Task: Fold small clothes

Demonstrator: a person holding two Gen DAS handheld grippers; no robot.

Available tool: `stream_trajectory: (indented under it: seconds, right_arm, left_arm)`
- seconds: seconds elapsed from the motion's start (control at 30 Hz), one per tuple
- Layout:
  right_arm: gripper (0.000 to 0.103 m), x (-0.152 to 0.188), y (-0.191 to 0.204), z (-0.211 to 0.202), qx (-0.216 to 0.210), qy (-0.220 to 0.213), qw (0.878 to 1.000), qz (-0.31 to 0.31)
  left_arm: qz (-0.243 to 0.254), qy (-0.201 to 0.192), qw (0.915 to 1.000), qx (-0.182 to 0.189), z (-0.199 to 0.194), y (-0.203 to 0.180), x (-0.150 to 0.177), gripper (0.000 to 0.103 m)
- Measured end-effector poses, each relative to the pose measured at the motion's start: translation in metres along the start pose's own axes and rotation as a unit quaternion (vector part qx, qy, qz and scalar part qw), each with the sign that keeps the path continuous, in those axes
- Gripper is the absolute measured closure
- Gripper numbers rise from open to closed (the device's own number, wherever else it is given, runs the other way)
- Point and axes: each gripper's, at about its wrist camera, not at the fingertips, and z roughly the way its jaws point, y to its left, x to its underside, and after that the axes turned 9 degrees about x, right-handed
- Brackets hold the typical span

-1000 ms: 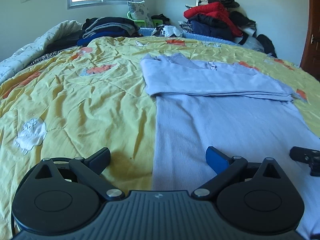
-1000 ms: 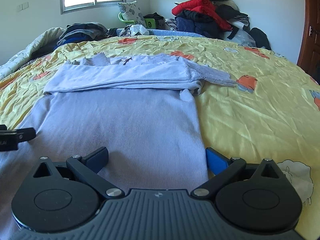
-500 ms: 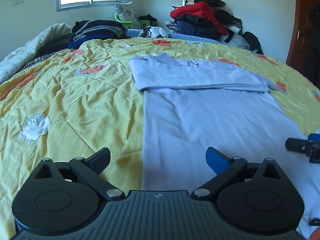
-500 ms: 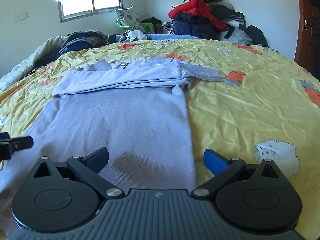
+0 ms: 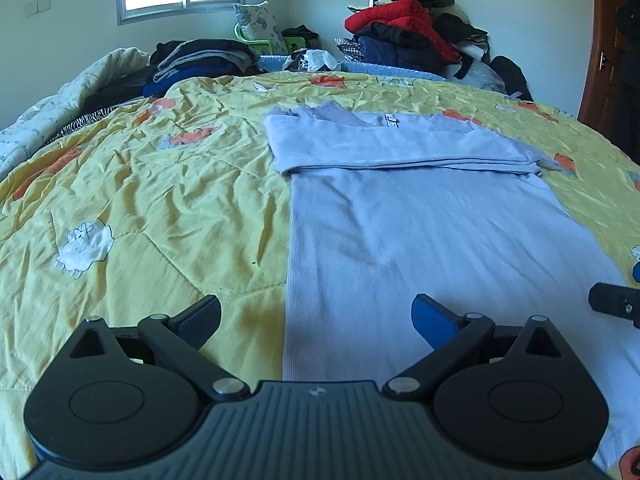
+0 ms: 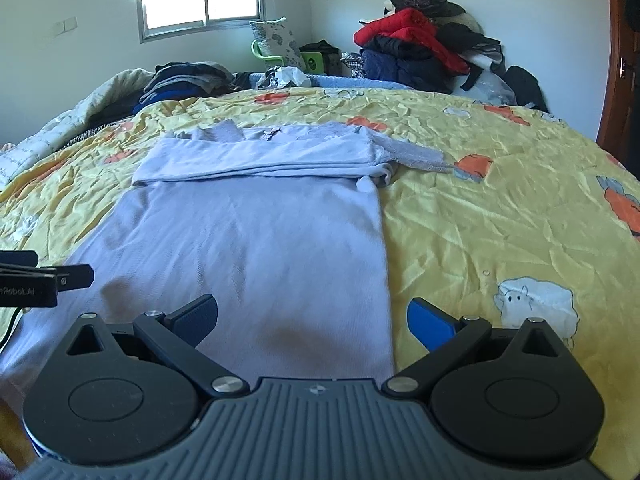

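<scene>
A pale lilac long-sleeved top [image 5: 420, 232] lies flat on the yellow bedspread [image 5: 160, 200], its sleeves folded across the chest at the far end. It also shows in the right wrist view [image 6: 256, 248]. My left gripper [image 5: 316, 320] is open and empty above the near left edge of the top. My right gripper [image 6: 312, 320] is open and empty above the near right edge. The right gripper's tip [image 5: 614, 304] shows at the right of the left wrist view; the left gripper [image 6: 44, 280] shows at the left of the right wrist view.
A pile of dark folded clothes [image 5: 200, 60] lies at the far left of the bed. A heap of red and dark jackets [image 5: 408, 36] stands against the far wall. A rolled quilt [image 5: 48, 116] lies along the left side. A wooden door [image 5: 608, 60] is at the right.
Both grippers have drawn back toward the near edge of the bed and risen a little. The top has not moved. Both stay open.
</scene>
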Motion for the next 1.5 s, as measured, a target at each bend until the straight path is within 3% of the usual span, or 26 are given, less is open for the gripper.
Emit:
stream_trajectory:
  seconds: [0.5, 0.67, 1.07, 1.2, 1.33, 1.5]
  right_arm:
    - [0.001, 0.005, 0.000, -0.009, 0.001, -0.005, 1.000, -0.006]
    - [0.002, 0.008, -0.003, -0.018, -0.005, -0.009, 1.000, -0.017]
    - [0.006, 0.021, -0.029, -0.034, -0.009, 0.008, 1.000, -0.011]
    - [0.010, 0.026, -0.042, -0.035, -0.028, 0.026, 0.999, 0.012]
    - [0.016, 0.029, -0.058, -0.035, -0.066, 0.054, 0.995, 0.047]
    - [0.019, 0.033, -0.072, -0.038, -0.108, 0.074, 0.989, 0.069]
  left_arm:
    - [0.001, 0.014, 0.9999, 0.002, -0.002, -0.001, 0.005, 0.001]
    - [-0.001, 0.023, 0.9994, 0.026, -0.013, 0.001, 0.009, 0.001]
    - [0.027, 0.041, 0.9984, 0.026, -0.037, 0.005, 0.021, 0.001]
    - [0.021, 0.055, 0.9981, 0.013, -0.039, 0.011, 0.027, 0.001]
    - [-0.010, 0.071, 0.9954, 0.062, -0.040, 0.024, 0.031, 0.001]
    - [-0.013, 0.081, 0.9936, 0.078, -0.042, 0.027, 0.032, 0.001]
